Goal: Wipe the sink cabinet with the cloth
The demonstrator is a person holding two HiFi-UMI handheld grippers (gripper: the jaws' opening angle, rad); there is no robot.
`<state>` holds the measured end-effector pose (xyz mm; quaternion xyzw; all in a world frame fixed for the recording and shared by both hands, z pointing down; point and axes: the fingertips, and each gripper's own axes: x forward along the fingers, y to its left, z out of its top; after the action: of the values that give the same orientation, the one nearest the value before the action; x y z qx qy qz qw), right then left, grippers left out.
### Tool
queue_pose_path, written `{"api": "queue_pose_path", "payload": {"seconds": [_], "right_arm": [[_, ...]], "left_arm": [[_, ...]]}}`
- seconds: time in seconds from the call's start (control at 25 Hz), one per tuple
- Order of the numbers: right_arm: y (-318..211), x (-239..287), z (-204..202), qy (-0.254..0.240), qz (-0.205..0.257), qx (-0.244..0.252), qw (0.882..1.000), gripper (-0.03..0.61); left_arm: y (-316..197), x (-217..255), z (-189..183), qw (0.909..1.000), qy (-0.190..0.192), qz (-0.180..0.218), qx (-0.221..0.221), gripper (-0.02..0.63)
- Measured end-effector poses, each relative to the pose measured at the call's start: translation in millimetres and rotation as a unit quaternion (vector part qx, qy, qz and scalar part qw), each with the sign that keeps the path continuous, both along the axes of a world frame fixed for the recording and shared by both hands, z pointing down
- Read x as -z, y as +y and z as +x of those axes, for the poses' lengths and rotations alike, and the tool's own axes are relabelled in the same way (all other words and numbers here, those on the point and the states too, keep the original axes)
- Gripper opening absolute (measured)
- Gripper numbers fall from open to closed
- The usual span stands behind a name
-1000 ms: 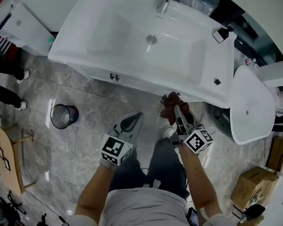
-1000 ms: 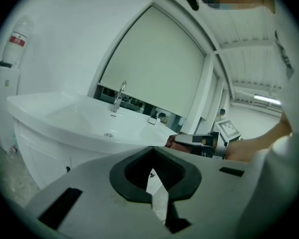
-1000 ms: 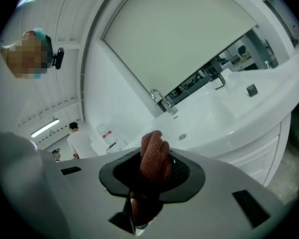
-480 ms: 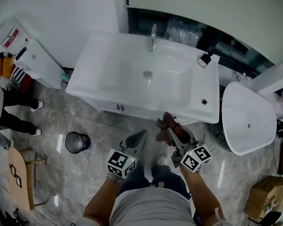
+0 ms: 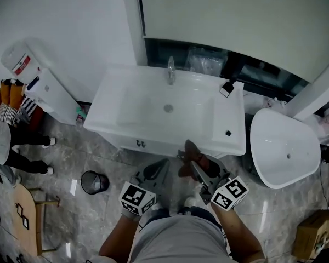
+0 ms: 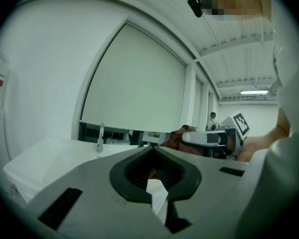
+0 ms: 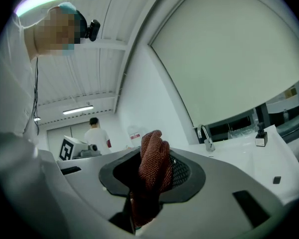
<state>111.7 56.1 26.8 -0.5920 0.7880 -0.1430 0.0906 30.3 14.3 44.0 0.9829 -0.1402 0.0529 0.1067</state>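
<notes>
1. Looking steeply down from the head camera, I see a white sink cabinet (image 5: 153, 141) at 12 o'clock, with a faucet (image 5: 170, 70) at the back edge of its basin.
2. My right tool (image 5: 194, 164) points up toward the cabinet's front, near its right-hand end.
3. In the right gripper view its jaws are clamped on a reddish-brown woven cloth (image 7: 152, 168). The cloth bunches up out of the dark recess between the jaws.
4. From above, the cloth sits just at the front edge of the sink top. I cannot tell whether it touches the cabinet.
5. My left tool (image 5: 160, 164) is at 9 o'clock from the right one, close beside it, and also points at the cabinet front.
6. In the left gripper view its jaws are drawn together, with only a thin sliver of light between them and nothing held.
7. A small black object (image 5: 226, 88) sits at the sink top's back right corner.
8. A dark round waste bin (image 5: 93, 182) stands on the grey marbled floor (image 5: 71, 163), at 9 o'clock from the left tool.
9. A white oval basin (image 5: 285, 149) stands at 3 o'clock, just beside the cabinet.
10. A person (image 5: 5, 144) stands at the far left edge, only partly in view.
</notes>
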Motion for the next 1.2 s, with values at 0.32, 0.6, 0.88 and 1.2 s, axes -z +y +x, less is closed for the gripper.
{"api": "queue_pose_path", "payload": {"seconds": [0.32,0.6,0.88,1.2], "right_arm": [[19,50,-4,0.033,0.050,0.003,0.998,0.107],[28,71,-9,0.047,0.075,0.010,0.996,0.107],[28,66,-10,0.049,0.066,0.008,0.997,0.106],[30,56,-7,0.029,0.054,0.001,0.998,0.106]], "left_arm": [[17,42,-2,0.9987,0.022,0.043,-0.015,0.011],[32,62,-3,0.9968,0.028,0.070,-0.027,0.011],[34,71,-4,0.9968,0.045,0.062,-0.021,0.011],[29,63,-11,0.9978,0.041,0.049,-0.018,0.011]]}}
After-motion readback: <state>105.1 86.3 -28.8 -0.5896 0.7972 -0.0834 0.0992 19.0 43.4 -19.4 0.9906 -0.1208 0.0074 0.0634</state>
